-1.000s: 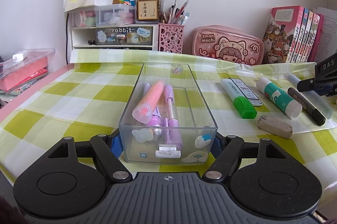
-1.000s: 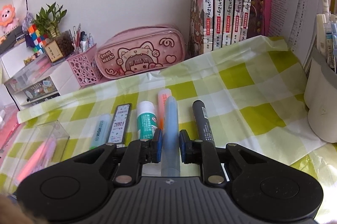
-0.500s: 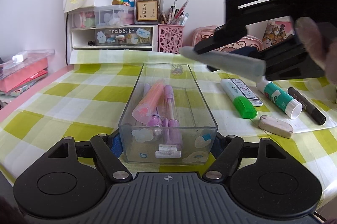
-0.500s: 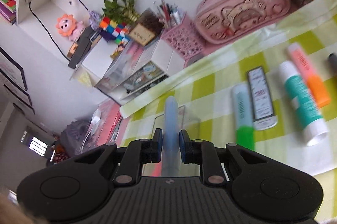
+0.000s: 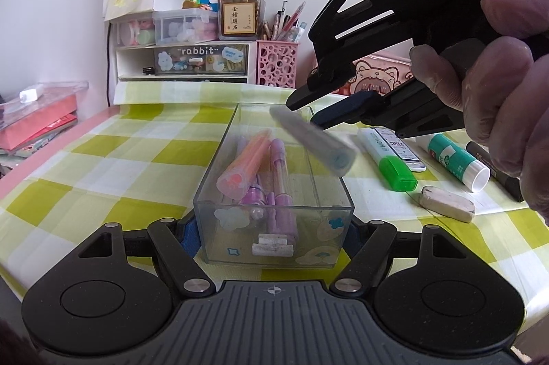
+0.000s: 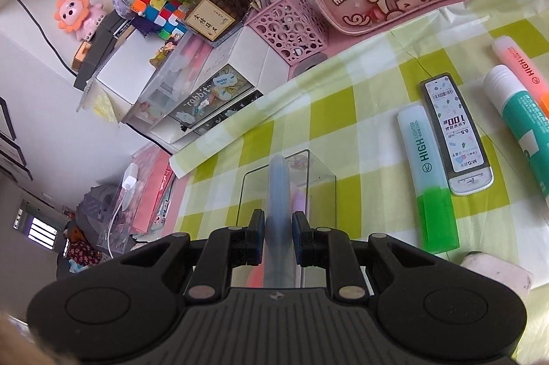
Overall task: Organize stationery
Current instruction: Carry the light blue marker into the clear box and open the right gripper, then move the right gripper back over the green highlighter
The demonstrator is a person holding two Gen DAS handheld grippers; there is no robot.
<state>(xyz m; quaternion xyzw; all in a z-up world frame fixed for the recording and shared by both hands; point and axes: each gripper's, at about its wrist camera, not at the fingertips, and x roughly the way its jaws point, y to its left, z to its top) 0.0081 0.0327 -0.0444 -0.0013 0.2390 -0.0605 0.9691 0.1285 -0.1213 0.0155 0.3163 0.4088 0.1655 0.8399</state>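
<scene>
Now, with my right hand-held gripper clamping the blue pen above the clear box that the left hand-held gripper pinches, I'd level it lengthwise before letting go.

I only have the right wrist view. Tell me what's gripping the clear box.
Observer: The left gripper is shut on the clear box, clamping its near end.
Operator: List what's inside it.
Observer: An orange highlighter and purple pens.
Operator: Give me the blue highlighter's position.
Observer: The right gripper holds the blue highlighter tilted above the box's far right side, not yet inside.
</scene>
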